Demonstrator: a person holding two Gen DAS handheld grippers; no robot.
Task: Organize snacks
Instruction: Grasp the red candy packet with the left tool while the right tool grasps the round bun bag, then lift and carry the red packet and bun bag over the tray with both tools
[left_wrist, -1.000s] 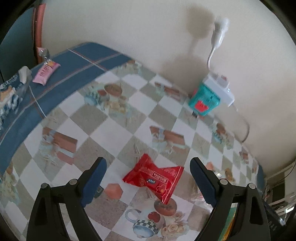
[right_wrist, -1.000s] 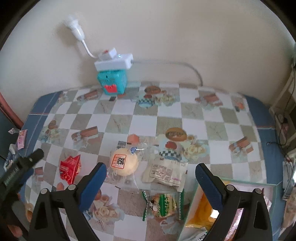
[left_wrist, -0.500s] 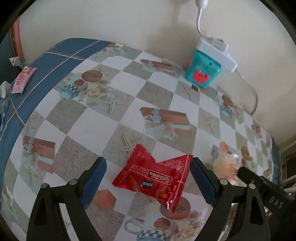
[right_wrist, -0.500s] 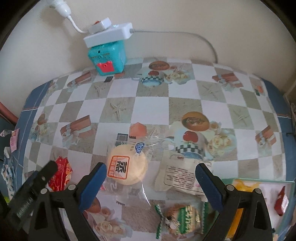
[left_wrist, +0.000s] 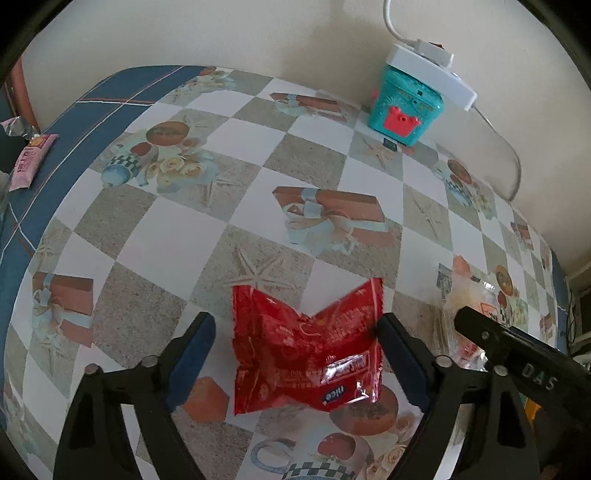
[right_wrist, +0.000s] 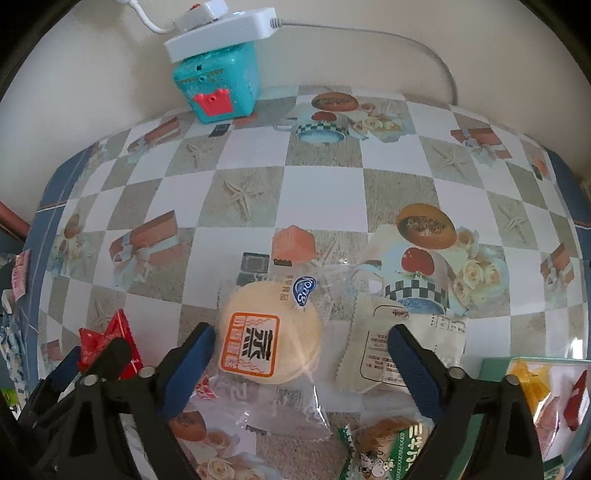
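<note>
A red snack packet (left_wrist: 306, 350) lies on the checkered tablecloth between the fingers of my open left gripper (left_wrist: 295, 354); the right pad touches its edge. It also shows in the right wrist view (right_wrist: 110, 347). My right gripper (right_wrist: 301, 365) is open over a clear-wrapped round bun (right_wrist: 269, 338) with an orange label. A white-wrapped snack (right_wrist: 402, 354) lies to its right and a green-wrapped cake (right_wrist: 388, 450) sits at the bottom.
A teal toy box (left_wrist: 404, 107) with a white power strip (right_wrist: 221, 31) on top stands by the wall. A green-rimmed container (right_wrist: 535, 406) with snacks sits at the right. A pink sachet (left_wrist: 29, 162) lies on the blue border at the left.
Both grippers have moved down and forward. The red packet now lies between my left fingers and the bun between my right fingers.
</note>
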